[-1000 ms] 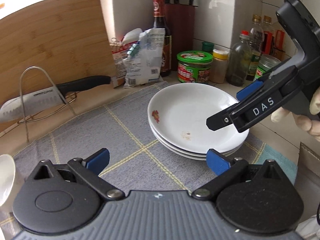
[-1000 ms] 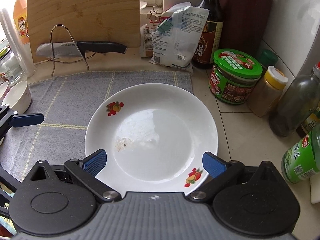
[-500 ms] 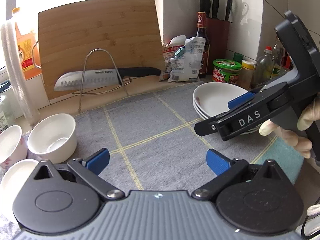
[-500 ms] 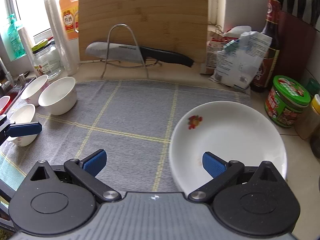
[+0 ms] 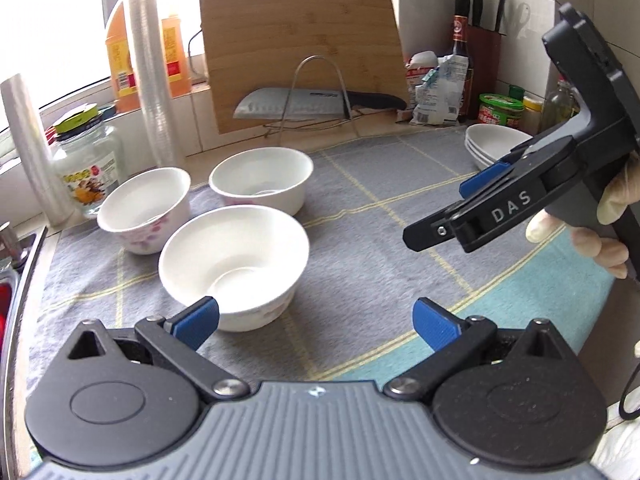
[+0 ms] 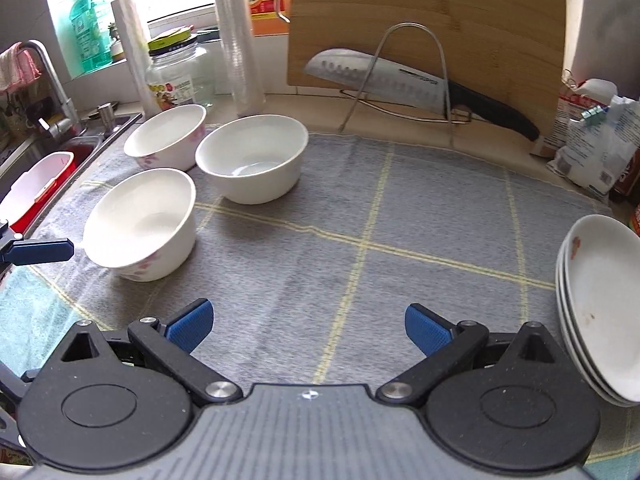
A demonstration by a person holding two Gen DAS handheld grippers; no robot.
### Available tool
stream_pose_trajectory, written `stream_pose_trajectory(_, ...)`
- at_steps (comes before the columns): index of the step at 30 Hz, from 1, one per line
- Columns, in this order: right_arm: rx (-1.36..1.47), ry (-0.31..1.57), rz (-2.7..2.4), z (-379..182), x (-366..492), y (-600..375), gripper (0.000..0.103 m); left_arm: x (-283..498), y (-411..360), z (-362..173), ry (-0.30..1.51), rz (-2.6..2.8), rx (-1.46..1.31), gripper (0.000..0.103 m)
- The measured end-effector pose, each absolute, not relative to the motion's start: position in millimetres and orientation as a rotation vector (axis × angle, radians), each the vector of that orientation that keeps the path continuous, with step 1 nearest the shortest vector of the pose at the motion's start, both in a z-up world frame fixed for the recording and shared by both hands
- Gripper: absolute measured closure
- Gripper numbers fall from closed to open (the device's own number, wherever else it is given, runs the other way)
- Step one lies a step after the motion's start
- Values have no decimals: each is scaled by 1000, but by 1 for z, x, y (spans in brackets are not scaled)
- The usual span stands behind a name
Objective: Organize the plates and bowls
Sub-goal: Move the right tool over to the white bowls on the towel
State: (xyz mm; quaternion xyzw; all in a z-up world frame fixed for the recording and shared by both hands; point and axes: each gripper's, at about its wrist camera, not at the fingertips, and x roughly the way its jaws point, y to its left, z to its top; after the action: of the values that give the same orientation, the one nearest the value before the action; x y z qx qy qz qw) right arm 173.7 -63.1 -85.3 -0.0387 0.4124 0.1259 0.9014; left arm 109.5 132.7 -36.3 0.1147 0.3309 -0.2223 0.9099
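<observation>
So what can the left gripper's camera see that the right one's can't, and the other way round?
Only the left wrist view shows the right gripper from the side, a gloved hand holding it, the knife block and a green-lidded jar.

Only the right wrist view shows the tap, the sink and a green soap bottle.

Both show three white bowls, the stacked plates, the cutting board, the knife and the grey mat.

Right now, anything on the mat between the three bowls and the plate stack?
Nothing: right wrist view shows only bare grey mat between the bowls and plate stack.
</observation>
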Motion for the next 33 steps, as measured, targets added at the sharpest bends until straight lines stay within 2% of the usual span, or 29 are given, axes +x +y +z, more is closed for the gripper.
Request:
stream_pose_trajectory(10,-83,840,367,-85,179,-14,0,127,173,-65,672,-390,229,1)
stream_pose_trajectory(33,-35,860,556,-94,233,30,0,158,170,-78,616,-439,239,1)
